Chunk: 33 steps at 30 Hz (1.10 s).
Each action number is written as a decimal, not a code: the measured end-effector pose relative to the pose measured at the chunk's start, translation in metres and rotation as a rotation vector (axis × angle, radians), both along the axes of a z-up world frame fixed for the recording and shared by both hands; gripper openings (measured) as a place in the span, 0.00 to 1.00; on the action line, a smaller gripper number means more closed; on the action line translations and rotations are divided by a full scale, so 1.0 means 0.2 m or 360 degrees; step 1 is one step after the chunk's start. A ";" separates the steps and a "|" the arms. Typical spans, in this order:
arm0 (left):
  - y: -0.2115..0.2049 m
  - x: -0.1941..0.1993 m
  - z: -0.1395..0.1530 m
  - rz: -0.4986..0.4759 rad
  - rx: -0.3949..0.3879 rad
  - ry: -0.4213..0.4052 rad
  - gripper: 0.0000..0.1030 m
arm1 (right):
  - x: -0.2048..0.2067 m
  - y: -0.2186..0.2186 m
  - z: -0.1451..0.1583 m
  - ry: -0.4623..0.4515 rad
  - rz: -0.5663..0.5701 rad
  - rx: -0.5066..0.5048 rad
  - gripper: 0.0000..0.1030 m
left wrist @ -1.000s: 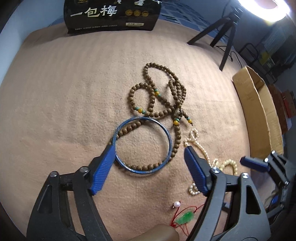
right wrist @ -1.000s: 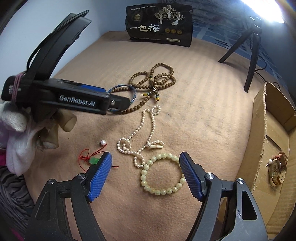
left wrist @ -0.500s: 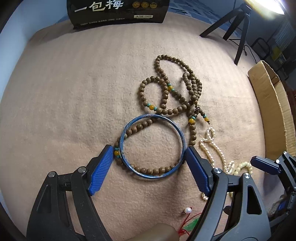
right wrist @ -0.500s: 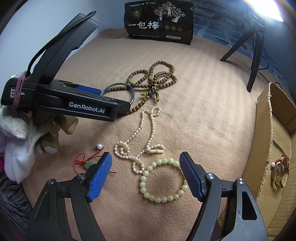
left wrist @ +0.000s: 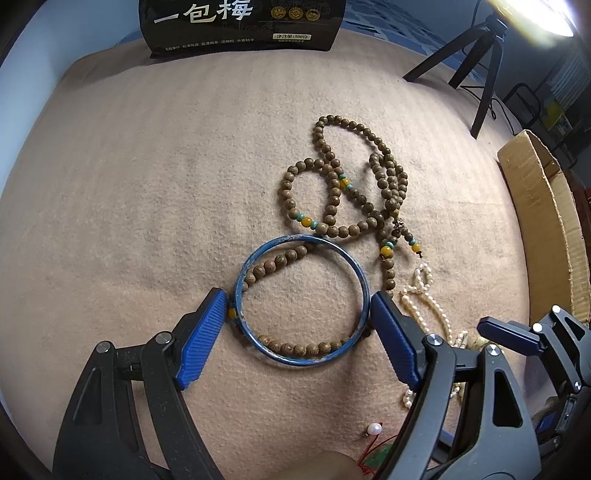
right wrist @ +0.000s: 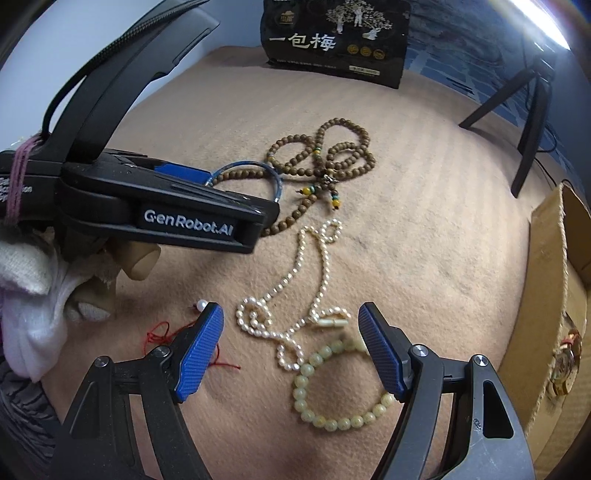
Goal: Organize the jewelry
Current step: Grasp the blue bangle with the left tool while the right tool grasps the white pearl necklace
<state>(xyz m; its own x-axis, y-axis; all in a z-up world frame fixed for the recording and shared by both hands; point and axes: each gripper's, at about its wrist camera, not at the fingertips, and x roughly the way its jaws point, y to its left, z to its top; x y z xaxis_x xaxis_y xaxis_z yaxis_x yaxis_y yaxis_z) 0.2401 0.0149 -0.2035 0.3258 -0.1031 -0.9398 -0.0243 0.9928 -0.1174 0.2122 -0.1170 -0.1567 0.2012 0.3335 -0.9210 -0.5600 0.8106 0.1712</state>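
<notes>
Altogether one blue bangle (left wrist: pixel 302 300); two necklaces (right wrist: pixel 295 295)

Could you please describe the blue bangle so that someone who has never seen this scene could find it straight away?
Start at the black snack bag standing at the far edge of the tan blanket and come towards the camera, past the tangle of brown wooden beads. The blue bangle lies flat over that strand's near loop, between the open left claw. It is the only solid, unbeaded ring.
</notes>
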 end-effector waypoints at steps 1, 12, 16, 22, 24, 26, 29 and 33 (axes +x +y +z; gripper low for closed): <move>-0.01 0.00 0.00 -0.0005 0.0001 -0.0001 0.80 | 0.00 0.01 -0.01 0.0007 0.0003 -0.0003 0.73; 0.00 -0.01 0.00 -0.0059 0.0007 -0.0040 0.79 | 0.03 0.00 -0.07 0.0049 -0.0012 -0.0071 0.61; 0.00 -0.03 0.01 -0.0069 0.0018 -0.0050 0.71 | 0.04 0.00 -0.07 0.0034 -0.0020 -0.0097 0.48; 0.02 -0.03 0.01 -0.0066 -0.0012 -0.0060 0.71 | 0.05 -0.01 -0.06 0.0037 -0.0039 -0.0073 0.19; 0.02 -0.03 0.02 -0.0068 -0.0016 -0.0061 0.71 | 0.07 -0.01 -0.06 0.0031 -0.0037 -0.0059 0.11; 0.03 -0.03 0.02 -0.0064 -0.0018 -0.0068 0.71 | 0.07 -0.01 -0.05 0.0026 -0.0041 -0.0046 0.10; 0.05 -0.05 0.05 -0.0053 -0.0023 -0.0086 0.71 | 0.08 -0.02 -0.02 0.0012 -0.0061 -0.0006 0.10; 0.08 -0.07 0.09 -0.0040 -0.0037 -0.0123 0.71 | 0.12 -0.05 0.06 -0.0044 -0.0117 0.0055 0.10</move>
